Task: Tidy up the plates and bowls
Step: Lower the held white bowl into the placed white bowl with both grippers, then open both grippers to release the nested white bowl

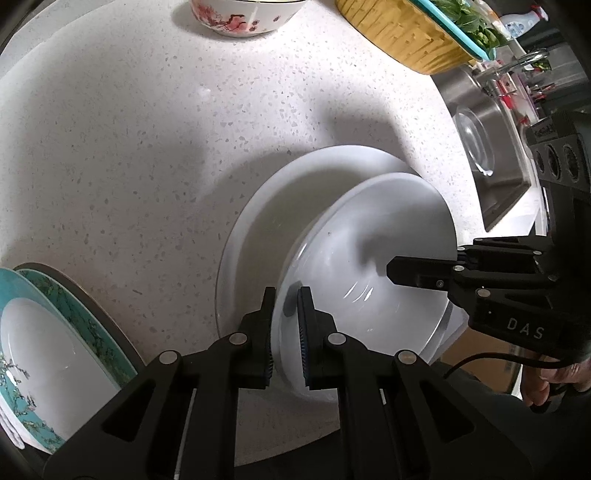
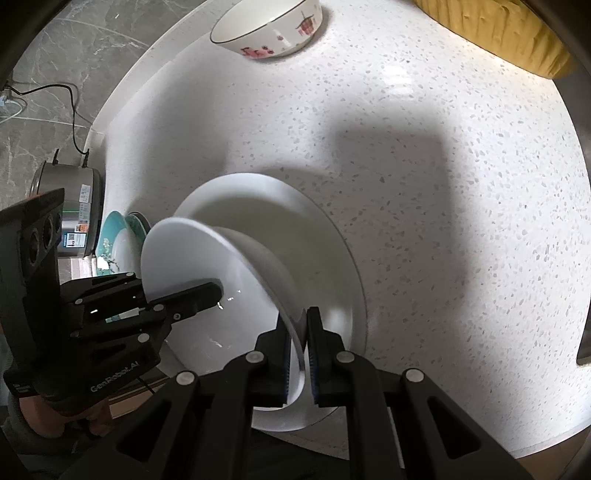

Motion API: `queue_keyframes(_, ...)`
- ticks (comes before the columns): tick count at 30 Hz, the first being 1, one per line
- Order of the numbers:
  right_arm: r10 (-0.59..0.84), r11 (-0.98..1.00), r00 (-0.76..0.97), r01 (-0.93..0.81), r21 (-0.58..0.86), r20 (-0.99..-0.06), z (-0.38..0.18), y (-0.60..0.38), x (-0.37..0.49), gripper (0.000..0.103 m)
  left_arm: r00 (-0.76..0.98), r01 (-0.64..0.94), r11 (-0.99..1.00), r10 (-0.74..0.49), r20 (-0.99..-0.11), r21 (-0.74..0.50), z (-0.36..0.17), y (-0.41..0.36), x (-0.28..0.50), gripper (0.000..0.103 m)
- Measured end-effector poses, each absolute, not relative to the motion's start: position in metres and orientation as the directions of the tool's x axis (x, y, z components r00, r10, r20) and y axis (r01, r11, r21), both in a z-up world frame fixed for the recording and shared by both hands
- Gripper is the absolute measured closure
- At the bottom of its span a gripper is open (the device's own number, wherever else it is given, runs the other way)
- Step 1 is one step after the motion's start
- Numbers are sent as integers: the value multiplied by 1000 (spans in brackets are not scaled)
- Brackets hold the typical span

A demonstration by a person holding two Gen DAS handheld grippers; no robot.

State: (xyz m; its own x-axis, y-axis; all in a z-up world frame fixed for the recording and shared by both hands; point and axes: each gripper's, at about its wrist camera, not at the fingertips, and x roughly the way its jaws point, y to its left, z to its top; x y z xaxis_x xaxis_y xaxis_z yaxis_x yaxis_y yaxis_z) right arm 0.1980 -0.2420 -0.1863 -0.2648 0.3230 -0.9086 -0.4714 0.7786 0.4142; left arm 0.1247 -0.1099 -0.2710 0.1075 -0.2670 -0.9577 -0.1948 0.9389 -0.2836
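The near rim of the white bowl (image 1: 369,266) is hidden behind the fingers of the left gripper (image 1: 287,332), and its underside cannot be seen. One plain glossy white bowl is counted, held tilted above one white plate (image 1: 266,206) on the speckled countertop (image 1: 129,147). Its rim is clamped by the left gripper on one side and by the right gripper (image 2: 306,354) on the other. Two teal floral plates (image 1: 48,332) are stacked, cut off at the left edge. One red-flowered bowl (image 2: 273,29) stands well apart.
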Motion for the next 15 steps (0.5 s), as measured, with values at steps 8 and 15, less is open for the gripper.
queue_keyframes(8,287,773,-228,-519,366,-930,-186,-231,194,90,117,-195,945,-244,-963,-263,-270,-112,128,92)
queue_keyframes(15,296,766,-227,-523,373,-928,-185,-229,192,76,124,-182,940,-268,-955,-287,-268,-114,128,77)
